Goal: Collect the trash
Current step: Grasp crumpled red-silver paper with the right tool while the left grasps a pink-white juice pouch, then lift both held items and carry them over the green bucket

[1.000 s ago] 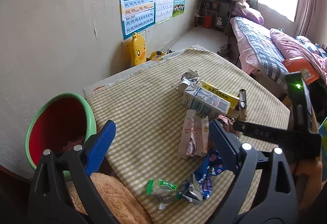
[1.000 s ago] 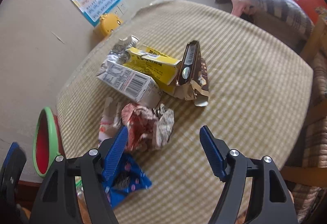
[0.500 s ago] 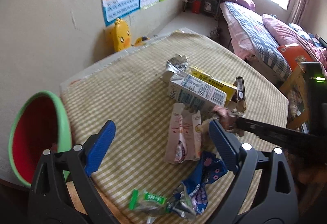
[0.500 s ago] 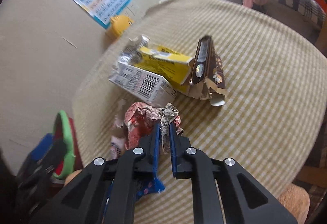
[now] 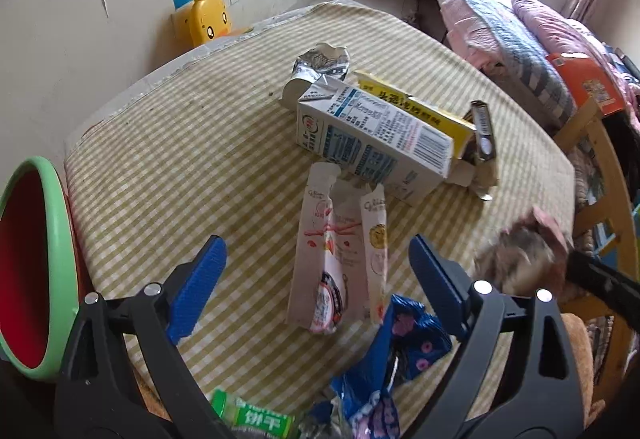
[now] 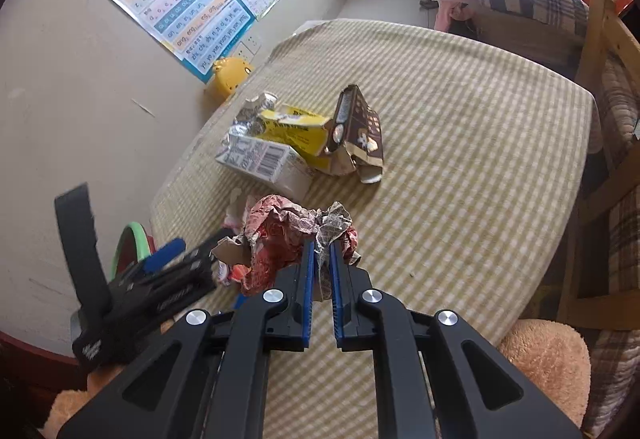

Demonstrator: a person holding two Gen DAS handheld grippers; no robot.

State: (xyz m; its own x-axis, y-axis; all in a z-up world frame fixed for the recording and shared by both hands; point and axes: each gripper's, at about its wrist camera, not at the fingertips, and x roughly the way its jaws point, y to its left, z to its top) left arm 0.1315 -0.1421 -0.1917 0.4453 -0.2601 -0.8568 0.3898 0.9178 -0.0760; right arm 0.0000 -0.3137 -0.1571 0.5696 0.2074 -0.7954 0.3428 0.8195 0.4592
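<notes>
Standing at the far left is the green-rimmed red bin (image 5: 38,267), just off the edge of the bench (image 5: 200,143) with its checked cloth; the left tool (image 5: 316,271) hangs over the cloth with its blue pads wide apart and nothing between them, and straight ahead of it lies the torn pink-and-white snack box (image 5: 336,259), with a blue wrapper (image 5: 404,351) just beside it. That box looks light and already crushed flat, so I'd guess a pinch across its narrow width would hold it. Further right, the right tool (image 6: 323,259) is clamped on the crumpled red-and-white wrapper (image 6: 288,235) — thin, soft paper, weightless, likely to tear or slip unless pinched at a thick fold, which is about where the pads bite. Beyond it the white milk carton (image 6: 264,161), yellow box (image 6: 296,131) and brown box (image 6: 358,135) lie touching in a heap. A second ago the right tool stood open over that wrapper on the cloth; now it is closed on it, and the left tool has dropped nearer the pink box.
</notes>
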